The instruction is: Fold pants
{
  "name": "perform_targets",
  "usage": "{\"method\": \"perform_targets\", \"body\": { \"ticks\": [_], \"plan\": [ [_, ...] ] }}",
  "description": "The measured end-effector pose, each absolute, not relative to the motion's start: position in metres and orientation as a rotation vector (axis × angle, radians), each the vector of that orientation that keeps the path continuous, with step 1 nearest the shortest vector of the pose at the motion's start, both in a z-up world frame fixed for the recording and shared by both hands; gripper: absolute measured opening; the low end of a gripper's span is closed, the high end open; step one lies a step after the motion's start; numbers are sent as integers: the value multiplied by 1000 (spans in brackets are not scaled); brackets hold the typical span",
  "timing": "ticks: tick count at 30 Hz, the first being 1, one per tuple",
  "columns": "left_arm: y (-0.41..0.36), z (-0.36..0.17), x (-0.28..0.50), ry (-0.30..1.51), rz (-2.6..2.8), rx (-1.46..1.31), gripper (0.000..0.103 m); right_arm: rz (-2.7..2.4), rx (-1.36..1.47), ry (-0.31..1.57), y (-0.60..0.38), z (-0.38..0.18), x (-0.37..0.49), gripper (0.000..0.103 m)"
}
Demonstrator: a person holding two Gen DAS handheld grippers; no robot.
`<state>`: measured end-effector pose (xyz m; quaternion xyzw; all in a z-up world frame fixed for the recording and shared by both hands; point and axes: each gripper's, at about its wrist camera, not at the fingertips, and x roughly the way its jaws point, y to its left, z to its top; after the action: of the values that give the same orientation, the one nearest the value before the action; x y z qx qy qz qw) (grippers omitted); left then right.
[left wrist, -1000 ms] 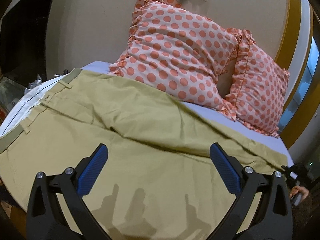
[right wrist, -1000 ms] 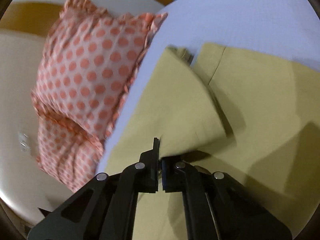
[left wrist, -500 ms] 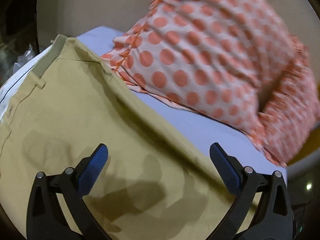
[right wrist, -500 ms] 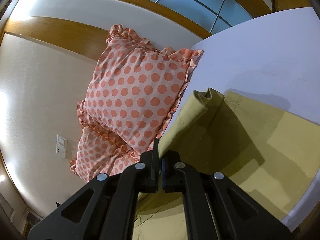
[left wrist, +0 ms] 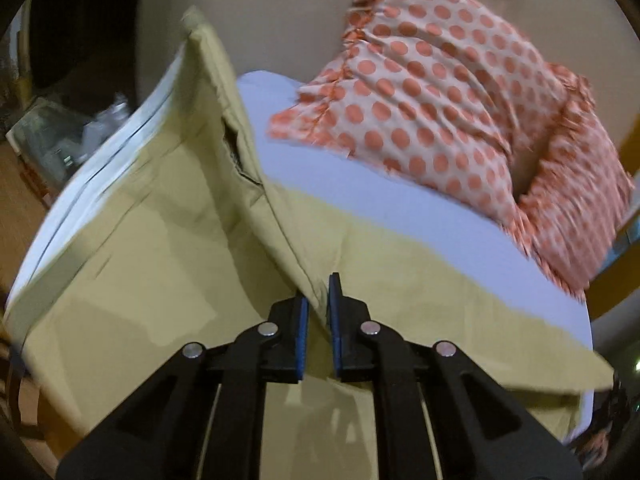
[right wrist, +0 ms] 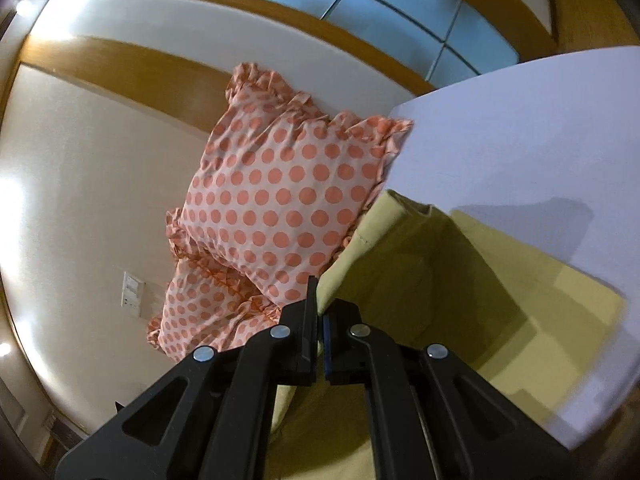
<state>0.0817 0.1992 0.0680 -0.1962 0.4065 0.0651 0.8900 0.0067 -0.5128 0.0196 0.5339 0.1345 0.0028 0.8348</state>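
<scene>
Both grippers are clamped on fabric. The left gripper (left wrist: 318,312) has its blue-padded jaws nearly together, pinching a raised ridge of the khaki pants (left wrist: 160,248); from the pinch the cloth runs up and away to the waistband corner (left wrist: 196,28), which stands lifted off the bed. White inner lining of the waistband (left wrist: 132,120) shows along the left edge of the lifted part. The rest of the pants lies flat on the lavender bed sheet (left wrist: 400,204), spread toward the right of the left wrist view. The right gripper (right wrist: 320,308) is closed on a folded edge of the pants (right wrist: 460,300), the cloth caught between its pads; the leg hem (right wrist: 404,208) hangs raised ahead of the fingers, casting a shadow onto the flat layer below and onto the sheet (right wrist: 520,140). Two pink pillows with orange polka dots and ruffled edges lean against the wall at the head of the bed: front pillow (right wrist: 280,196), rear pillow (right wrist: 204,304) partly behind it. A wall switch plate (right wrist: 131,289) sits left of the pillows in the right wrist view, with window panes (right wrist: 360,4) up top. The left wrist frame is motion-blurred, so the clutter at its far left is unreadable.
</scene>
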Motion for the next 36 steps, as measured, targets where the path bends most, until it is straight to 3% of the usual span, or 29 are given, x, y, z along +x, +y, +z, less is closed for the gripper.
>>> {"method": "perform_targets", "body": {
  "ticks": [3, 12, 14, 16, 17, 19, 21, 29, 30, 31, 33, 35, 36],
  "plan": [
    [205, 43, 23, 882, 122, -455, 10, -56, 1122, 331, -515, 7, -14, 2],
    [201, 10, -23, 859, 70, -506, 14, -165, 1154, 456, -521, -27, -36, 3],
    [199, 10, -31, 841, 63, -493, 16, -200, 1141, 470, -523, -25, -44, 16],
    [201, 12, -40, 820, 55, -499, 22, -280, 1096, 443, -530, -18, -62, 68],
    [202, 12, -44, 805, 56, -503, 27, -315, 1074, 415, -532, -16, -70, 73],
    [205, 15, -56, 770, 87, -503, 41, -375, 1026, 391, -536, -13, -80, 73],
    [210, 20, -66, 728, 135, -496, 48, -410, 998, 387, -542, -14, -81, 73],
    [228, 25, -81, 674, 188, -531, 57, -347, 904, 430, -526, -24, -56, 67],
    [229, 25, -82, 671, 187, -534, 57, -341, 902, 425, -522, -25, -57, 62],
    [231, 24, -82, 663, 188, -541, 58, -323, 908, 425, -520, -28, -57, 46],
    [233, 23, -83, 650, 190, -557, 59, -266, 929, 433, -515, -36, -53, 34],
    [236, 22, -84, 634, 190, -574, 60, -260, 898, 411, -510, -37, -52, 8],
    [239, 21, -85, 621, 186, -587, 60, -216, 896, 405, -510, -39, -46, 4]
  ]
}}
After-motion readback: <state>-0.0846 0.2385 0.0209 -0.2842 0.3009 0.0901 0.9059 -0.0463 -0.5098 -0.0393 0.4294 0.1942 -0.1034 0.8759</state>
